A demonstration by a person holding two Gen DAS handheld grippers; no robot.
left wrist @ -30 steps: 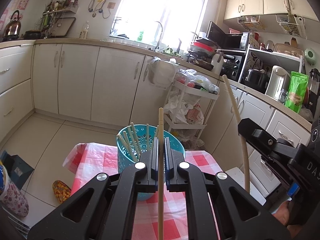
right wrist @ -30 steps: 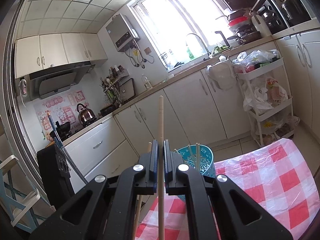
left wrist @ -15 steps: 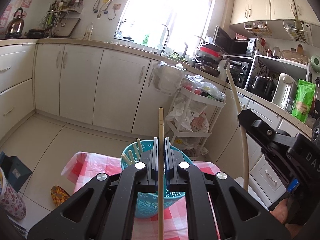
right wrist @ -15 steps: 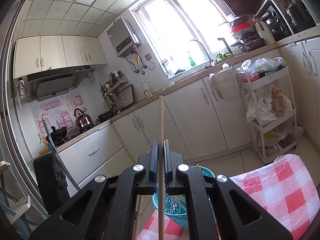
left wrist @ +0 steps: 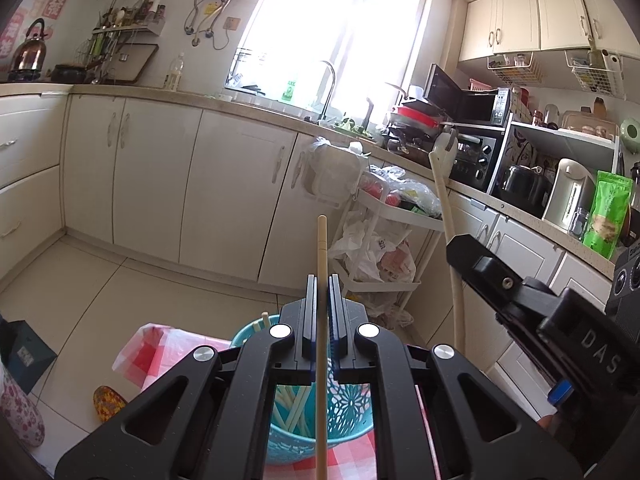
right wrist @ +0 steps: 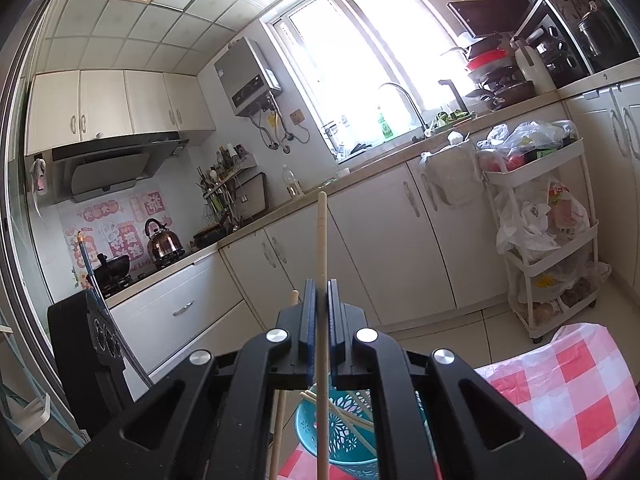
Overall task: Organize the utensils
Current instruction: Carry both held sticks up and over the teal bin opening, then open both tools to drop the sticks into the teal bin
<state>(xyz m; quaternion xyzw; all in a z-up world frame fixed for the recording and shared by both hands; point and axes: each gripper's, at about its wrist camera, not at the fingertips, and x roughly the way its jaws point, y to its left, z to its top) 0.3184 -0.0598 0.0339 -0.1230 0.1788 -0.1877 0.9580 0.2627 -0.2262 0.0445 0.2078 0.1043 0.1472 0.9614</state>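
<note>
Kitchen cabinets and a bright window fill the background. Left gripper (left wrist: 321, 292) is clamped on 1 upright chopstick (left wrist: 322, 248); right gripper (right wrist: 320, 296) is clamped on another chopstick (right wrist: 321, 240). Below both sits the teal basket (left wrist: 352, 400), already holding chopsticks, on the checked worktop (right wrist: 568, 392). Likely risk: both sticks descending together could cross, or a lower tip could catch the rim and tip the basket.

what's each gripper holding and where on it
Left gripper pinches a chopstick along its shaft, top end sticking out. Right gripper holds another chopstick the same way.
</note>
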